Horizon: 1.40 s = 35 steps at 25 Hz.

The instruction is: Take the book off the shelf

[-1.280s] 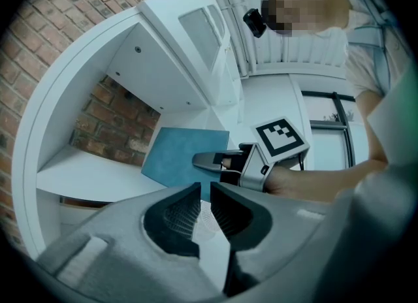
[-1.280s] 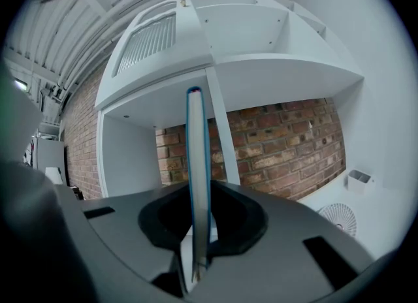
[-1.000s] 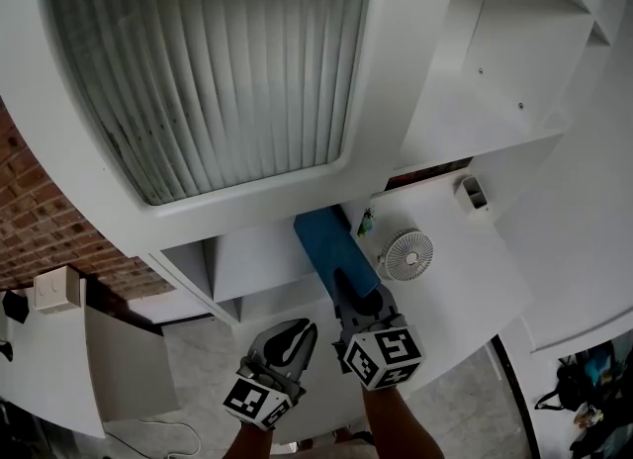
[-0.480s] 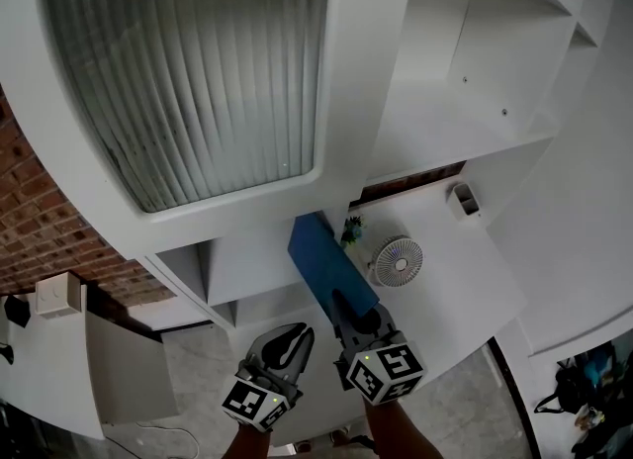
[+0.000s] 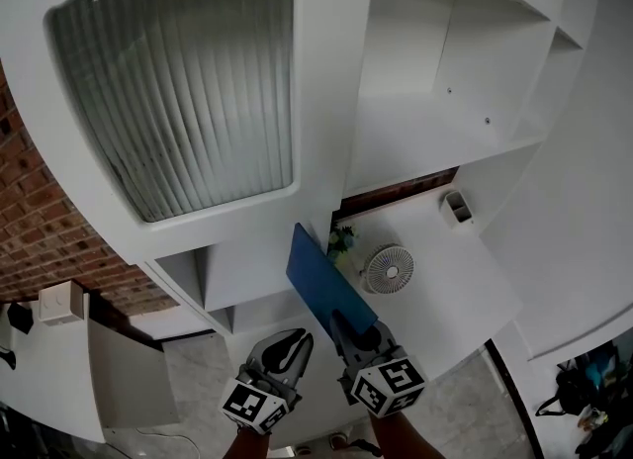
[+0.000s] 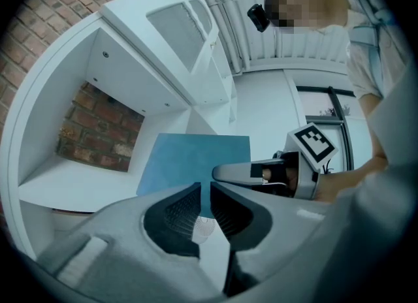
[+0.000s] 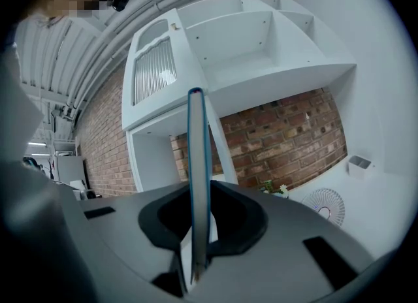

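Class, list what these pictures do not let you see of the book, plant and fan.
- Book cover: the right gripper view shows it edge-on, and its lower end sits inside the right gripper.
- Plant: in the head view it is small, with its base behind the book.
- Fan: in the left gripper view it is mostly behind the left gripper.

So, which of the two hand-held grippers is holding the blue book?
The right hand-held gripper: its jaws are clamped on the thin blue book, which stands edge-on between them. The left hand-held gripper beside it has nothing between its jaws.
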Motion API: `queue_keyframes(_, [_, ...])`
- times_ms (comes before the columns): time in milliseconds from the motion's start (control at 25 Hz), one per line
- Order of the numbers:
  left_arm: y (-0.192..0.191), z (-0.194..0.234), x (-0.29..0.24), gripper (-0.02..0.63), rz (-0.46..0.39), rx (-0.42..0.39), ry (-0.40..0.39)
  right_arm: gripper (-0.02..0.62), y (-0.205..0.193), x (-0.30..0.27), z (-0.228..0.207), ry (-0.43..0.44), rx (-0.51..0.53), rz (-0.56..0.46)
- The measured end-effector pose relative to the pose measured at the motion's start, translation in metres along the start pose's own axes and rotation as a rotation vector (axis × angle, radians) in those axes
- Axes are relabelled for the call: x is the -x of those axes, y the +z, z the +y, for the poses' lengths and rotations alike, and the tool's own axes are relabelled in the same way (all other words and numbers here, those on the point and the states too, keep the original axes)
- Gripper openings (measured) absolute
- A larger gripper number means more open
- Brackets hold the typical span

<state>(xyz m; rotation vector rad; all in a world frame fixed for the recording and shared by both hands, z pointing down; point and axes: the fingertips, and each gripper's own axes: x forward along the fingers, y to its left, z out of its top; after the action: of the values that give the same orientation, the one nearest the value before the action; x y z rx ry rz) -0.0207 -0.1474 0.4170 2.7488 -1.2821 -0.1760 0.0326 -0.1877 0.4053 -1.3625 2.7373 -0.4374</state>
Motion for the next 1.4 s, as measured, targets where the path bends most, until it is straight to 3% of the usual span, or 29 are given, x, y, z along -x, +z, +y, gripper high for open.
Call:
queue_keyframes(760, [-0.004, -0.047, -0.005, 0.052, 0.036, -0.016, -0.085, 0.054, -0.015, 0.065, -0.005, 0.043, -0.111, 0.054])
queue_keyframes(1400, [-0.026, -0.076, -0.023, 0.052, 0.099, -0.025, -0.157, 0.054, -0.036, 0.095, -0.04, -0.022, -0.156, 0.099])
